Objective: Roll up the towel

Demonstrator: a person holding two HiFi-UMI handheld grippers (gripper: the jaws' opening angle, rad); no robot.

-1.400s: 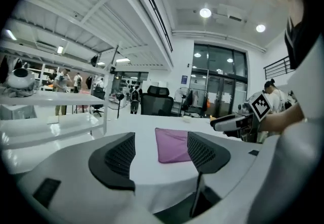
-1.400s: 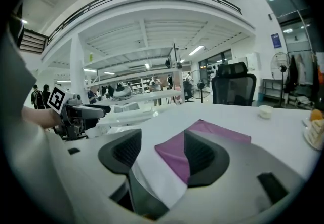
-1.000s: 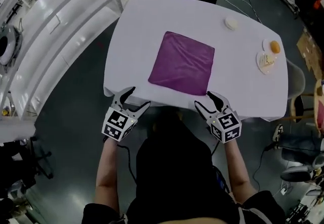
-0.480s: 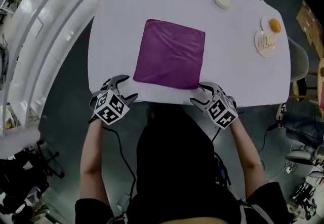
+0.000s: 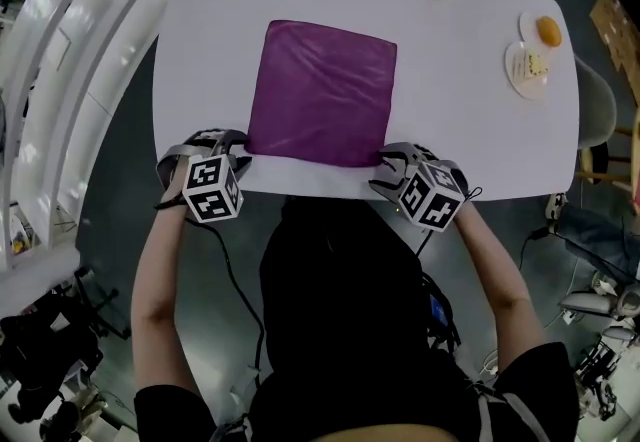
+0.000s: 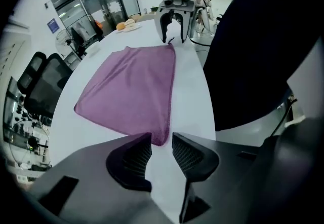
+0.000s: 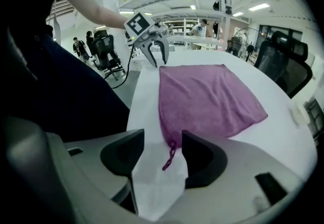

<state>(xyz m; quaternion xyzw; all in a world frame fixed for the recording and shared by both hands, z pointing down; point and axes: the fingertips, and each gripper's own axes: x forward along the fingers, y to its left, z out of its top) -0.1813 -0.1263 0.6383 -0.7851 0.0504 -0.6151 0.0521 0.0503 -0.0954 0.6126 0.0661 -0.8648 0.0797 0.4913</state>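
Left tool [image 6: 162, 143], right tool [image 7: 163, 149]: jaws just closing, not yet pinching, each astride one near corner of towel [image 5: 322, 90] spread flat on counter [image 5: 470, 80], presumably to lift near edge for rolling.

Left gripper [image 6: 162, 141]: tipped down, jaws had just been closing, small gap, towel [image 6: 131, 86] corner between, not pinched | Right gripper [image 7: 163, 143]: tipped down, jaws had just been closing a little, wide apart, towel corner between

At the upper right of the white table [image 5: 200, 50], an orange [image 5: 548, 30] sits on a small plate [image 5: 526, 27].
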